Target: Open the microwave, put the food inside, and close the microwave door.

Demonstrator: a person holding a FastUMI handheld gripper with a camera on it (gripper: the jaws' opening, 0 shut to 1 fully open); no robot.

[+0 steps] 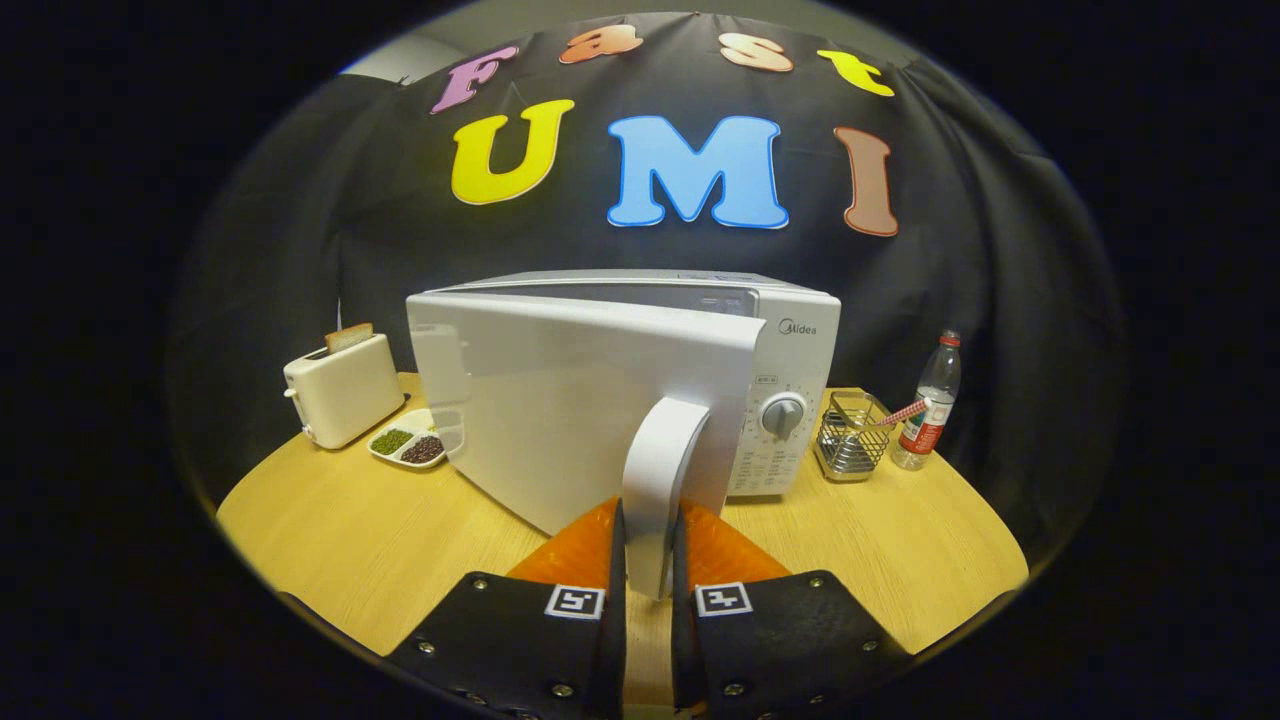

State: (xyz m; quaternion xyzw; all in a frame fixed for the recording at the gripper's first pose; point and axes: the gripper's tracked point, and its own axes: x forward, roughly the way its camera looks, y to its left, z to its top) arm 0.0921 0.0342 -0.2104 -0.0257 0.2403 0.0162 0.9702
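A white microwave (pixel 790 340) stands at the middle of the wooden table (pixel 340 540). Its door (pixel 560 410) is swung partly open toward me, hinged on the left. My gripper (pixel 648 560) is shut on the door's white vertical handle (pixel 662 470), one finger pressing on each side of it. A white divided dish of food (pixel 408 442), holding green and dark portions, lies on the table left of the door, partly behind its edge. The oven's inside is hidden by the door.
A cream toaster (pixel 343 388) with a slice of bread in it stands at the left back. Right of the microwave are a wire basket (pixel 850 437) and a plastic water bottle (pixel 928 402). The control dial (pixel 783 415) faces me.
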